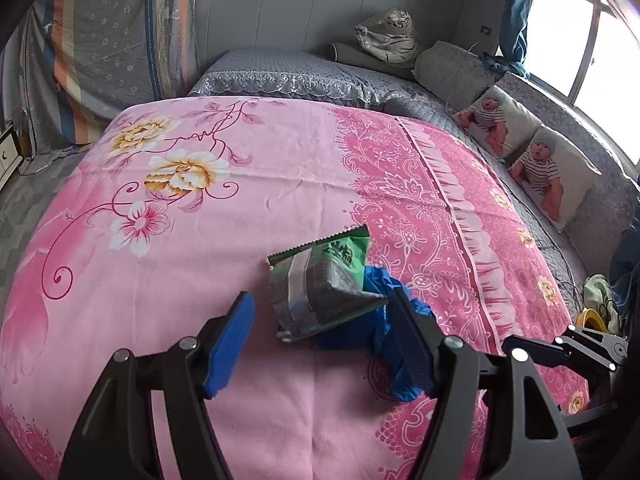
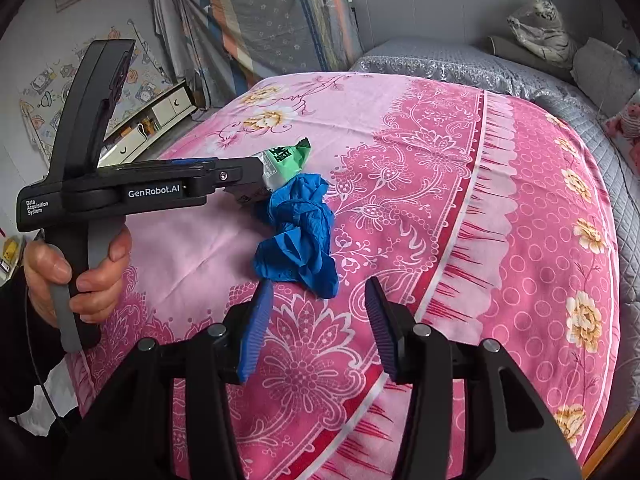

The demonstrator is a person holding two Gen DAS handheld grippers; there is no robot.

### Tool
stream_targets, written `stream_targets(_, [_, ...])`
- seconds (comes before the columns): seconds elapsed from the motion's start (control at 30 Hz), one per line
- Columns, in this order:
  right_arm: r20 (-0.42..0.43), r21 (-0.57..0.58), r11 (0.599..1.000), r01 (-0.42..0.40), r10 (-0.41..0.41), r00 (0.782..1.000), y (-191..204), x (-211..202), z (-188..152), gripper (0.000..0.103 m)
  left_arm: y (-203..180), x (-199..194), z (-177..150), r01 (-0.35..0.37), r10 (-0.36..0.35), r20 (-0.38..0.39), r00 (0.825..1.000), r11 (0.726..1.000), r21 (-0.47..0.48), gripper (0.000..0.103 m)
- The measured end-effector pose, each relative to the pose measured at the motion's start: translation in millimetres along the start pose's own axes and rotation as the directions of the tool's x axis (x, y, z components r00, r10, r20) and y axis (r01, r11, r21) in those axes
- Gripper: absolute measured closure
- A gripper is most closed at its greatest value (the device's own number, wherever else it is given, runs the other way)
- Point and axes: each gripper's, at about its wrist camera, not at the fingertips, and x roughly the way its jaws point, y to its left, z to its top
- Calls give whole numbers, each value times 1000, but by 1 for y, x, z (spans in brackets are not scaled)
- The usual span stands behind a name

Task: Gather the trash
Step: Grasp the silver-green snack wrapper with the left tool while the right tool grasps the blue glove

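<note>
A green and silver snack wrapper (image 1: pixel 320 280) lies on the pink floral bedsheet (image 1: pixel 160 280), with a crumpled blue glove (image 1: pixel 380 320) against its right side. My left gripper (image 1: pixel 320 328) is open, its fingers on either side of the wrapper's near end. In the right wrist view the wrapper (image 2: pixel 282 160) and the glove (image 2: pixel 300 232) lie ahead, with the left gripper (image 2: pixel 224 176) reaching in from the left. My right gripper (image 2: pixel 316 320) is open and empty, just short of the glove.
Grey quilted bedding (image 1: pixel 300 68) and pillows with baby prints (image 1: pixel 500 124) lie at the back and right. A window (image 1: pixel 580 32) is at the right. A drawer cabinet (image 2: pixel 160 116) stands left of the bed.
</note>
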Motion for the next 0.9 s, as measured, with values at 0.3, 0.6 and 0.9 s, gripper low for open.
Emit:
stream_targets(0.3, [-43, -18, 1000, -19, 18, 999, 6, 26, 13, 58, 8, 17, 9, -22, 22, -17, 1000, 999, -23, 37])
stream_targets(0.6, [-70, -29, 999, -21, 19, 997, 7, 43, 23, 58, 27, 29, 16, -55, 54, -25, 998, 996, -66, 37])
stream_targets(0.9, [-89, -44, 999, -19, 15, 996, 11, 57, 35, 58, 41, 37, 22, -77, 74, -32, 997, 993, -93, 37])
